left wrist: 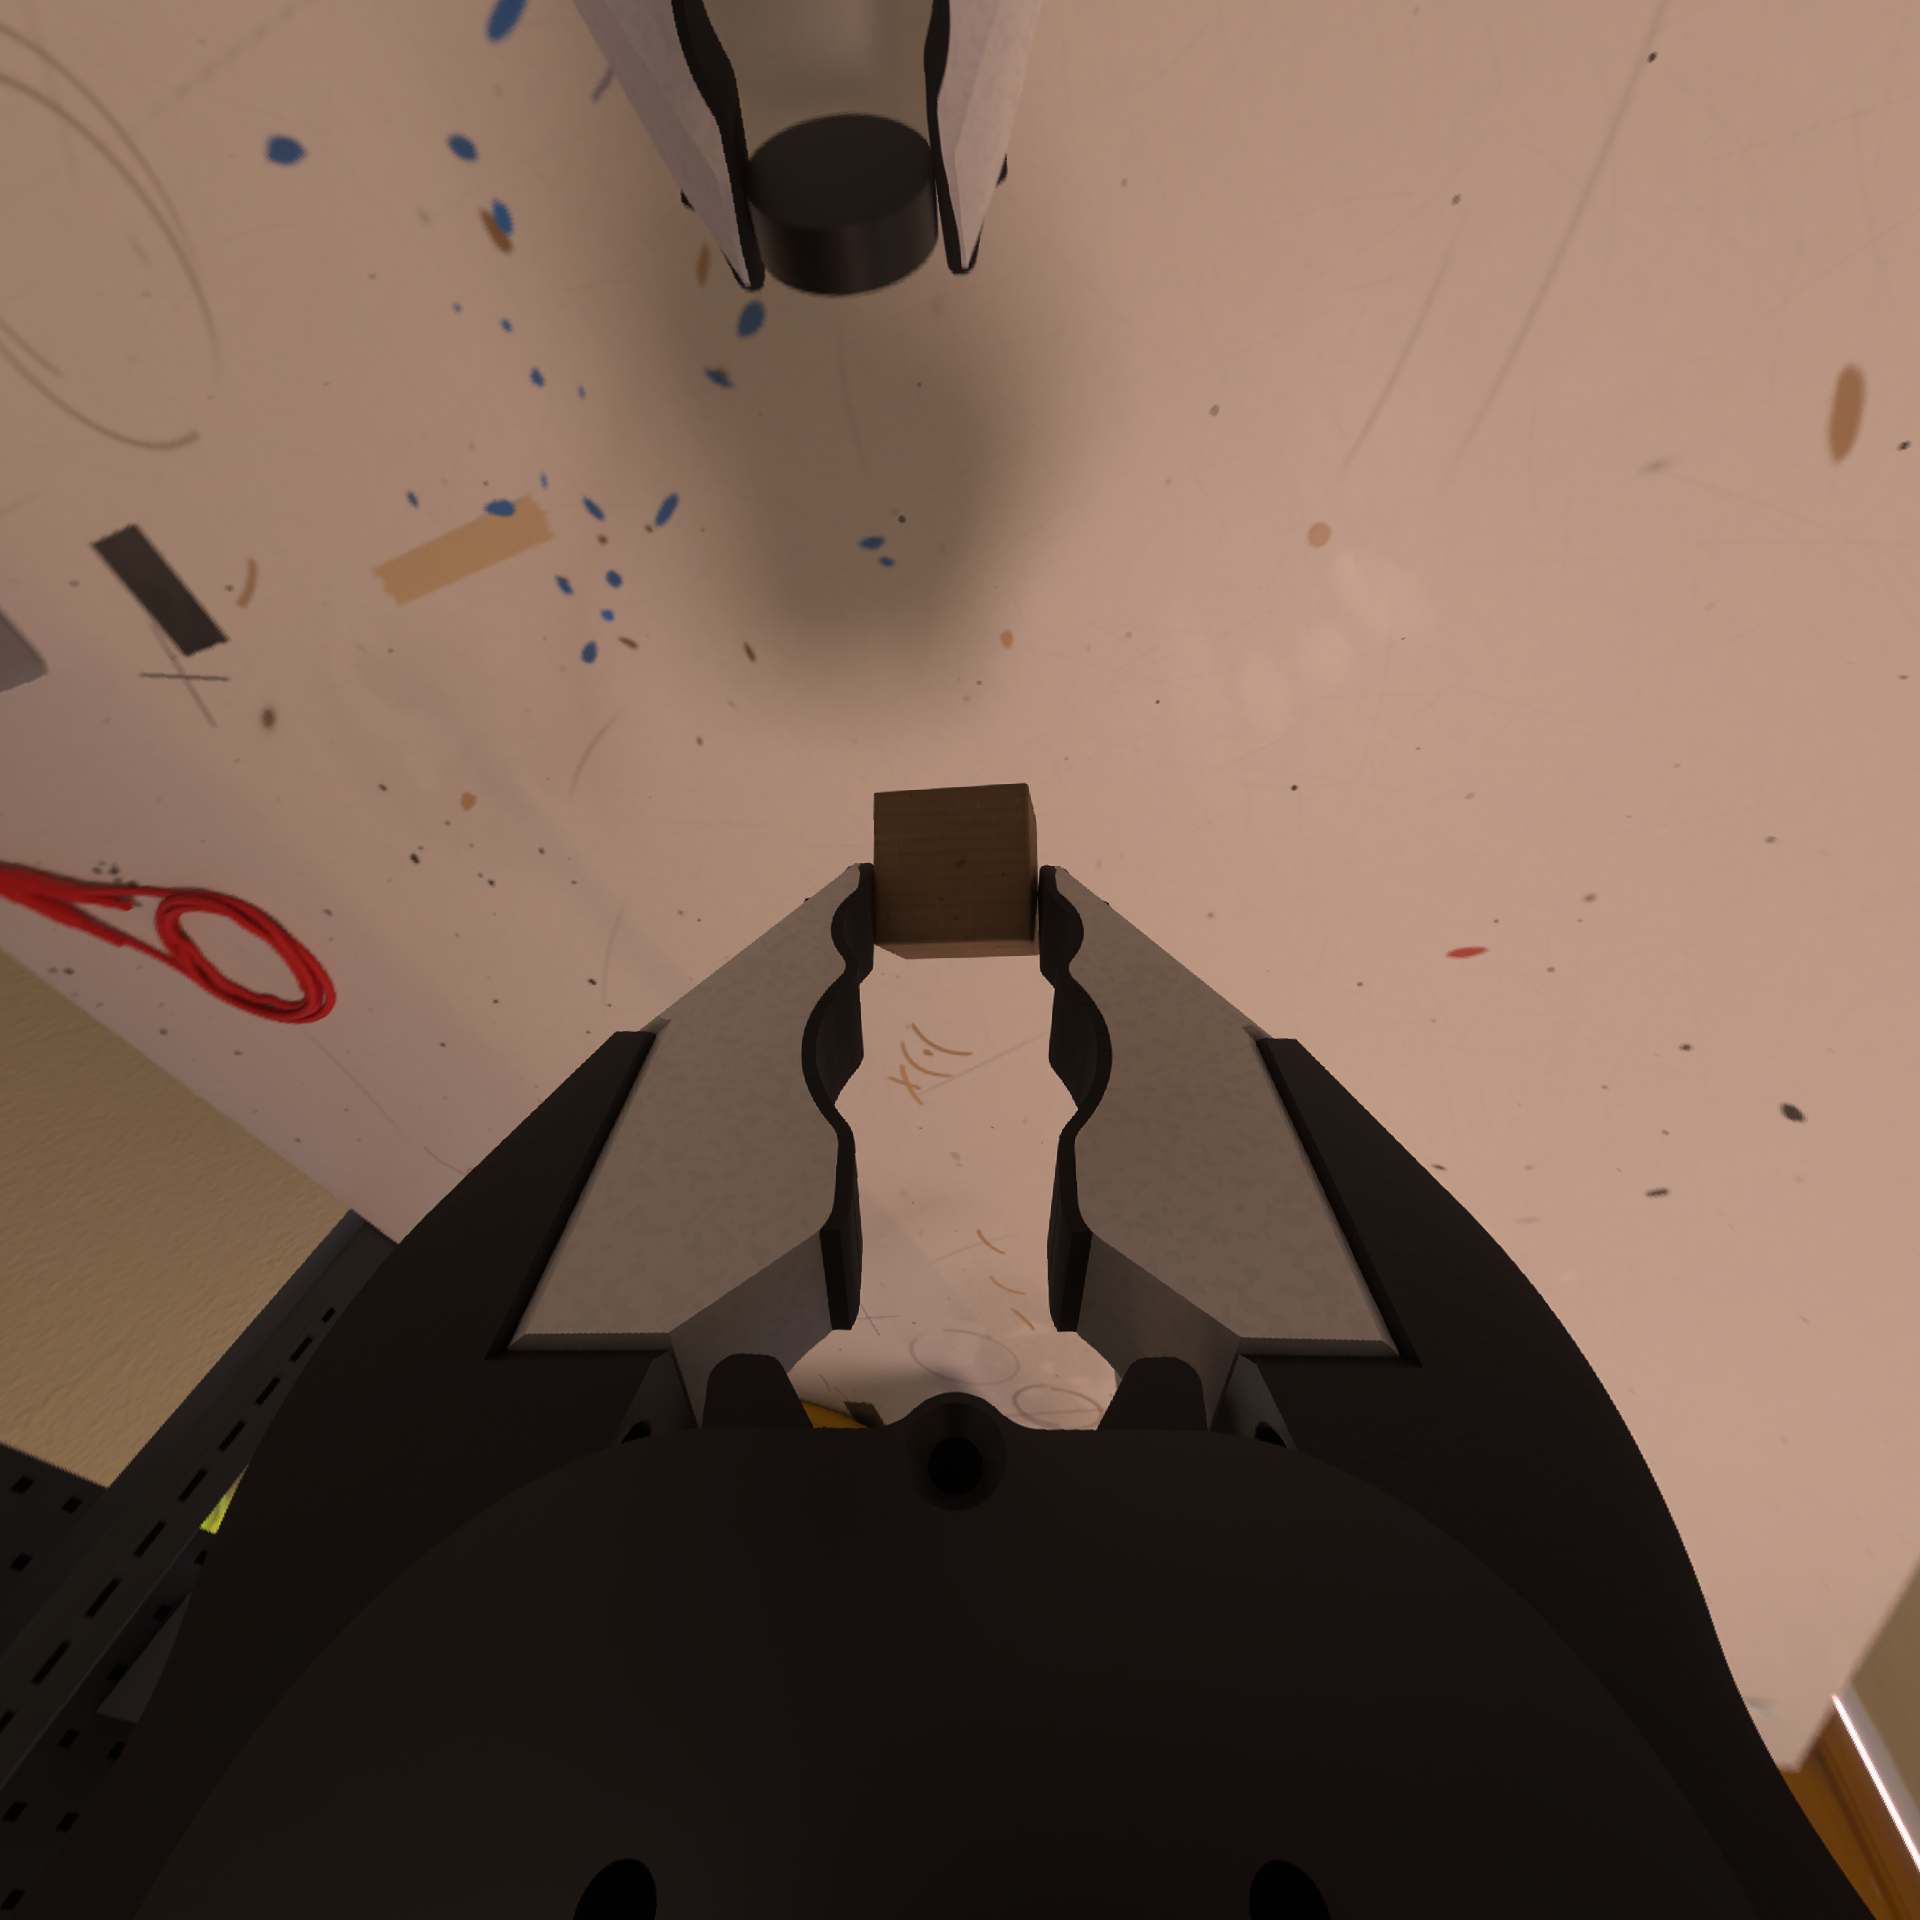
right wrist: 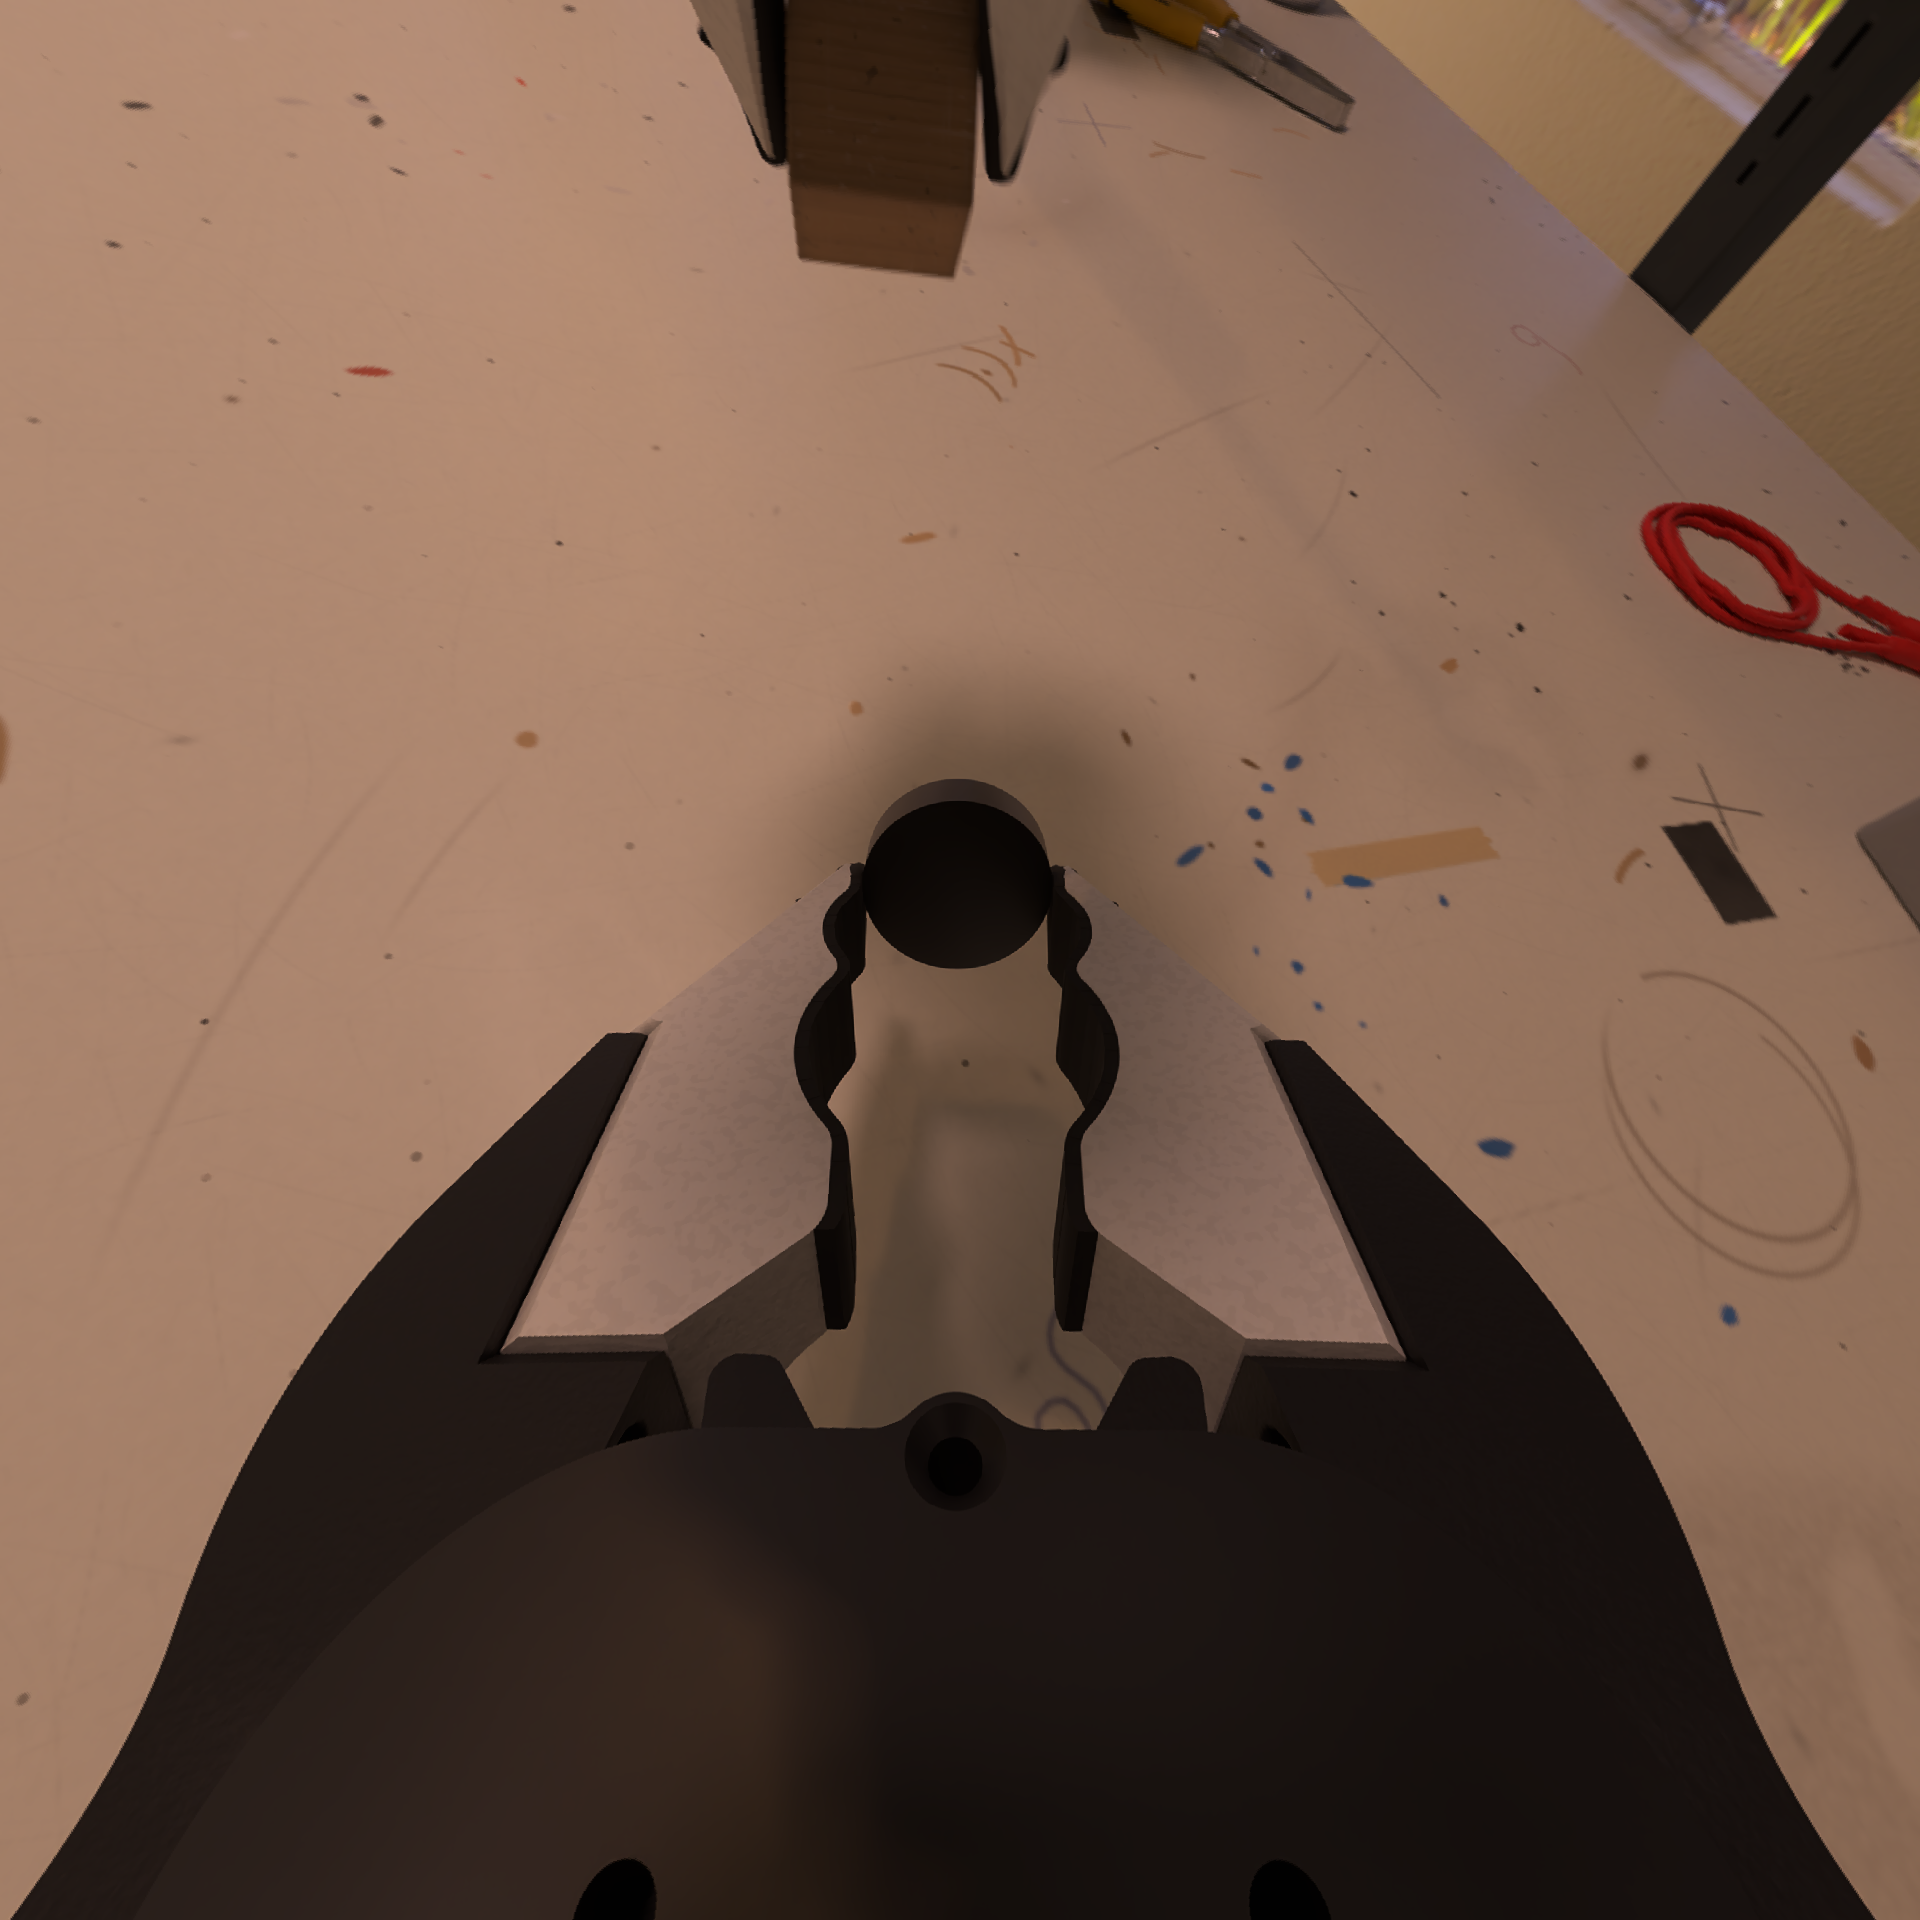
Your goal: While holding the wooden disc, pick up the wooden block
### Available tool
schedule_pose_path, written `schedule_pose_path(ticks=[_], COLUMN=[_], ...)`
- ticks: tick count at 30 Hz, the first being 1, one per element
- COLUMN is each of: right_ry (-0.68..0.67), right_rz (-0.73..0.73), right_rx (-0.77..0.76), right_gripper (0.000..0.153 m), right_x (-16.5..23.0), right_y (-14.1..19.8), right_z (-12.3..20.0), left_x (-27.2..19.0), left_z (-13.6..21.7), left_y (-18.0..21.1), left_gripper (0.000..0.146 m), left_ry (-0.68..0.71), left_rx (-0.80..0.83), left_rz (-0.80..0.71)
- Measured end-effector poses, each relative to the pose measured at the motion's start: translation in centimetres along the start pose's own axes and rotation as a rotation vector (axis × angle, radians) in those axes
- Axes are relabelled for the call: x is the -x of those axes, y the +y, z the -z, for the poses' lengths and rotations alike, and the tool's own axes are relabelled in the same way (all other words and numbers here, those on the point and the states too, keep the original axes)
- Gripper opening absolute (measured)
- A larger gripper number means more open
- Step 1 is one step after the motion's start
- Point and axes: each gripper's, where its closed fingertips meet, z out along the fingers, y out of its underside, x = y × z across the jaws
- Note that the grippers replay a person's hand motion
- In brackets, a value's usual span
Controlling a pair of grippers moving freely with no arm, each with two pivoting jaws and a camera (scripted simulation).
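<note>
My left gripper is shut on the brown wooden block, held at its fingertips above the table. My right gripper is shut on the dark round disc, also held above the table with a soft shadow under it. In the left wrist view the right gripper shows at the top with the disc between its fingers. In the right wrist view the left gripper shows at the top with the block between its fingers. The two grippers face each other.
The paint-flecked beige table lies below. A coil of red cord lies near the table edge, also in the right wrist view. Tan tape, a black strip and yellow-handled pliers lie on it. A black perforated post stands beyond the edge.
</note>
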Motion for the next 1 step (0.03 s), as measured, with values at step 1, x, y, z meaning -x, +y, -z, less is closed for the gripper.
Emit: schedule_pose_path(ticks=[1], right_ry=[-0.01], right_rz=[-0.002], right_rx=[-0.005], right_gripper=[0.035], right_x=[0.2], right_y=[-0.12], right_z=[-0.07], left_x=[0.04], left_z=[-0.03], left_y=[-0.25], left_gripper=[0.031], left_ry=[0.022], left_rx=[0.013], left_rz=[-0.004])
